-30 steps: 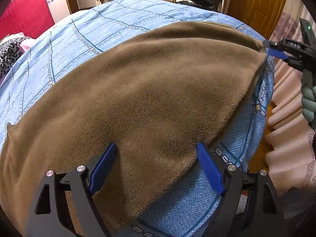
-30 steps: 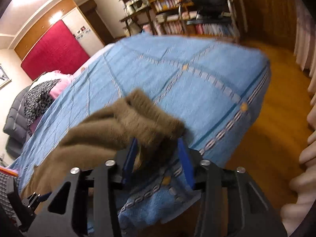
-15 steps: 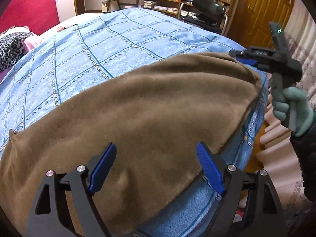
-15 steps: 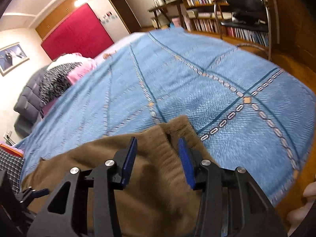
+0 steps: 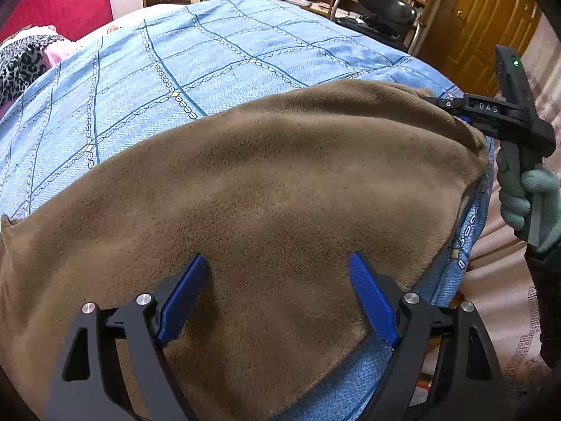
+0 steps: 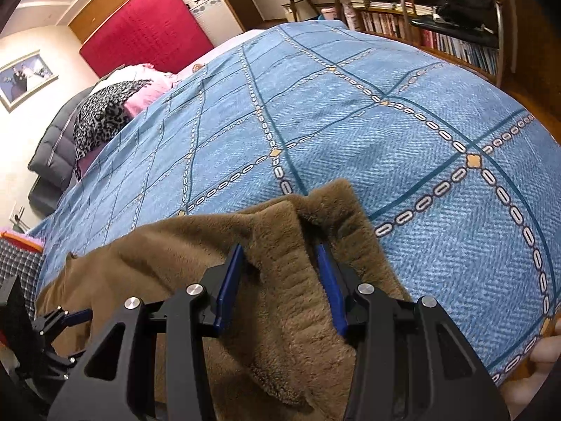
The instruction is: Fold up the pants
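- Blue fingers point(image 5: 371, 298) of the left gripper point(image 5: 277, 294) stand spread over the brown pants point(image 5: 263, 189), lower centre of its frame
- Right gripper point(image 6: 280, 280) pinches a bunched pants edge, lower centre, on the blue bedspread point(image 6: 385, 133)
- Risk: thick fleece may slip from that shallow pinch
- Readable: "DAS" on the right gripper, right edge of the left view
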Tool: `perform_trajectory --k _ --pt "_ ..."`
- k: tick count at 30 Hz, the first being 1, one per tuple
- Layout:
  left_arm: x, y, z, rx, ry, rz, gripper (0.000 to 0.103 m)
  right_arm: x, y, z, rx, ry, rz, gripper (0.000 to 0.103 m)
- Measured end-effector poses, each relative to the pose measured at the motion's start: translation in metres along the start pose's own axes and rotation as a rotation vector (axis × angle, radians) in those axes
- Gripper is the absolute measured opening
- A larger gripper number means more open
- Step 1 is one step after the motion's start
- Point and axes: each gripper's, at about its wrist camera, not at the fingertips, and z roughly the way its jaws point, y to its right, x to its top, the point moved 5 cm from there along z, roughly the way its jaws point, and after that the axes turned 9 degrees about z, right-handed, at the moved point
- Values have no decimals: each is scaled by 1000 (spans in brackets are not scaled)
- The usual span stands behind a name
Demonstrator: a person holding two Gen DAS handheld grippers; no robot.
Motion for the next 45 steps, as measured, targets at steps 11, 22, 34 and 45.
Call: perform_trajectory --k 11,22,34,45 --pt "-1 7 3 5 -11 21 85 5 -6 -2 -60 75 -42 22" --pt "-9 35 9 -14 -14 125 88 25 5 5 -181 184 -75 22" --pt "37 -36 -24 18 93 -75 88 -6 -4 -61 -160 296 -66 55" --pt "30 -83 30 136 6 -159 89 -49 -13 -23 -148 165 -147 51"
